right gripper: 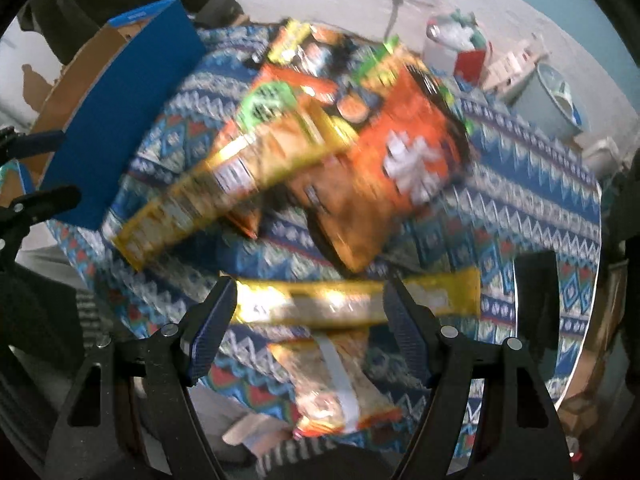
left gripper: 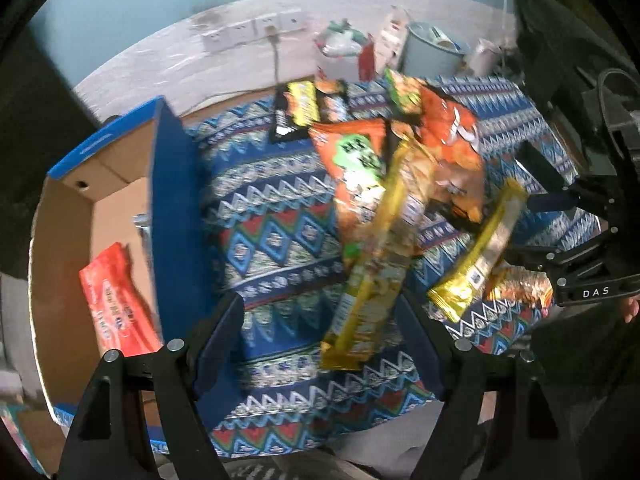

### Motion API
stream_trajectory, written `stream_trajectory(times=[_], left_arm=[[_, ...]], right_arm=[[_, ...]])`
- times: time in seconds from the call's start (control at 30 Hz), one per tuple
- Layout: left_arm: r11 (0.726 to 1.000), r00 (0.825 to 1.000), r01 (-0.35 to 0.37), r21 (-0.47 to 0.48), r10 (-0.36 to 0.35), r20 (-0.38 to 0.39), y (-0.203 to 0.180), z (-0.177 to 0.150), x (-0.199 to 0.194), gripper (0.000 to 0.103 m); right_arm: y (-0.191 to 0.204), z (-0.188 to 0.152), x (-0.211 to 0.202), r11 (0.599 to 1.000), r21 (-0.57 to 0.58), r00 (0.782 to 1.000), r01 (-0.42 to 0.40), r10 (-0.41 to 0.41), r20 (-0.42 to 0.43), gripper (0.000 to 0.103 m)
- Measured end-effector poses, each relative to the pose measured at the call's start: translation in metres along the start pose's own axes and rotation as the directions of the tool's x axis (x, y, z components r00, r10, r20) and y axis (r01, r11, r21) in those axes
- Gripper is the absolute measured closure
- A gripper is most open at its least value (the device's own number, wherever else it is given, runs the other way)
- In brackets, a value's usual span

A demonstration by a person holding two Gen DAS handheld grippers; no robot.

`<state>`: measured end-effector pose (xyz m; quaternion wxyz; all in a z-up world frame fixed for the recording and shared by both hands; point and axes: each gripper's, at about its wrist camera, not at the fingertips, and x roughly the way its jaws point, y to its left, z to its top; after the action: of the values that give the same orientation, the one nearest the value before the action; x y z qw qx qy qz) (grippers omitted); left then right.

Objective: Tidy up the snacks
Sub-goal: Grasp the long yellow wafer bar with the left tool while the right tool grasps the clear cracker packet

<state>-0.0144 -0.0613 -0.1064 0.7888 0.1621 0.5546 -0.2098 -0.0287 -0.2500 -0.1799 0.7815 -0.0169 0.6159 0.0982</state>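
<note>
Two grippers hang above a desk [left gripper: 280, 200] draped in a blue zigzag-patterned cloth, set against a white wall with a row of four sockets [left gripper: 252, 30]. One open cardboard box [left gripper: 120, 184] with blue outer walls stands at the desk's left edge, holding one red snack packet [left gripper: 116, 300]. Several orange and yellow snack bags [right gripper: 360, 140] lie heaped mid-desk; blur prevents an exact count. Left gripper [left gripper: 320, 344] is spread over a long yellow packet [left gripper: 372, 272]. Right gripper [right gripper: 308, 320] is spread around one yellow snack bar [right gripper: 352, 300].
</note>
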Motion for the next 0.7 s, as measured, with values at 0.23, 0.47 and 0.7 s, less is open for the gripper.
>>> stream_trajectory(times=[0.23,0.47,0.7], left_arm=[[0.998,0.998,0.009,0.057,-0.006,-0.054,-0.027,-0.003,0.023,0.024],[0.997,0.995,-0.002,0.071,0.009,-0.102,-0.034,-0.008,0.044,0.024],[0.998,0.994,-0.007,0.064,0.014,-0.108,-0.033,-0.005,0.055,0.024]], right_arm=[[-0.017,-0.031,0.025,1.0,0.009,0.994,-0.029,0.03,-0.102,0.028],[-0.01,-0.048,0.049,0.999,-0.021,0.984,-0.026,0.022,-0.177,0.028],[-0.008,-0.057,0.06,0.998,-0.057,0.981,-0.015,0.004,-0.196,0.046]])
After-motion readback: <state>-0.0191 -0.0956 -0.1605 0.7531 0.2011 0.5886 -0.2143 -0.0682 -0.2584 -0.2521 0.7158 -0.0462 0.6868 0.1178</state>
